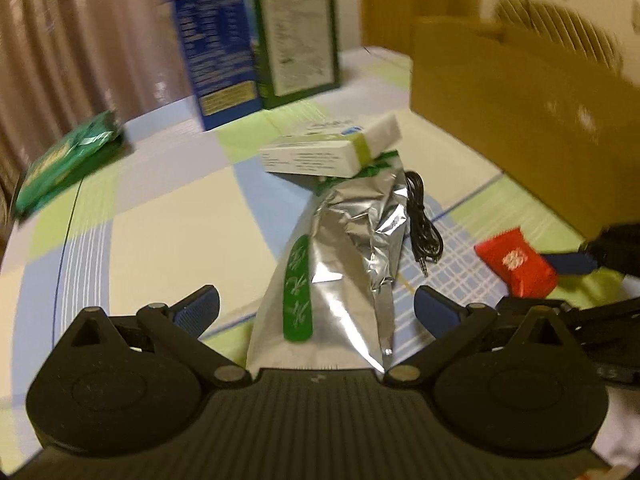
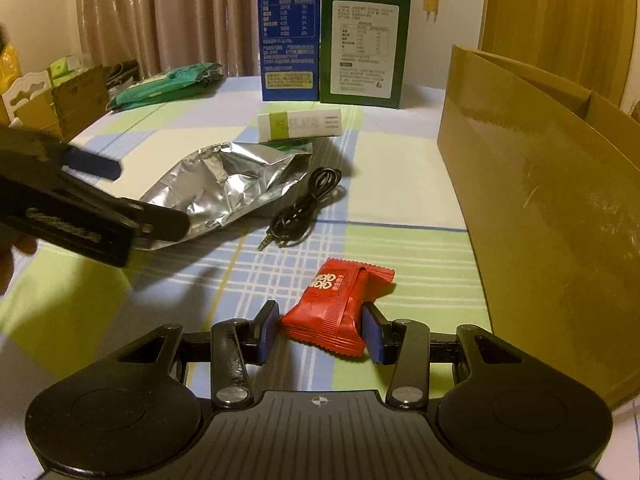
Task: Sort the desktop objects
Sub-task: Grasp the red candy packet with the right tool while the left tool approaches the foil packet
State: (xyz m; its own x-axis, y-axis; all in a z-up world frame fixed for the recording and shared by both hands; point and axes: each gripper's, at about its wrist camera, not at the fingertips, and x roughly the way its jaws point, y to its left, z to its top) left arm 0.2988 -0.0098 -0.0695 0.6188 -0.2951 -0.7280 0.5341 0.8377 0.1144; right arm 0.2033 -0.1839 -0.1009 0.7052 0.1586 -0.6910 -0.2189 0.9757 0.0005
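A red snack packet [image 2: 336, 308] lies on the checked tablecloth [image 2: 400, 184], and my right gripper [image 2: 320, 330] is shut on its near end, both blue pads against it. In the left wrist view the same packet [image 1: 516, 264] shows at the right with the right gripper [image 1: 556, 286] on it. A crumpled silver foil bag [image 1: 344, 260] with a green stripe lies between the wide-open fingers of my left gripper [image 1: 316, 306], untouched. A white box with a green band [image 1: 320, 152] rests on the bag's far end. A coiled black audio cable [image 1: 424, 220] lies just right of the bag.
A tall open cardboard box [image 2: 540, 200] stands at the right. A blue carton [image 2: 288, 40] and a green carton [image 2: 364, 44] stand upright at the back. Green packs [image 2: 168, 84] lie at the back left, with small cardboard boxes [image 2: 72, 96] beyond the table edge.
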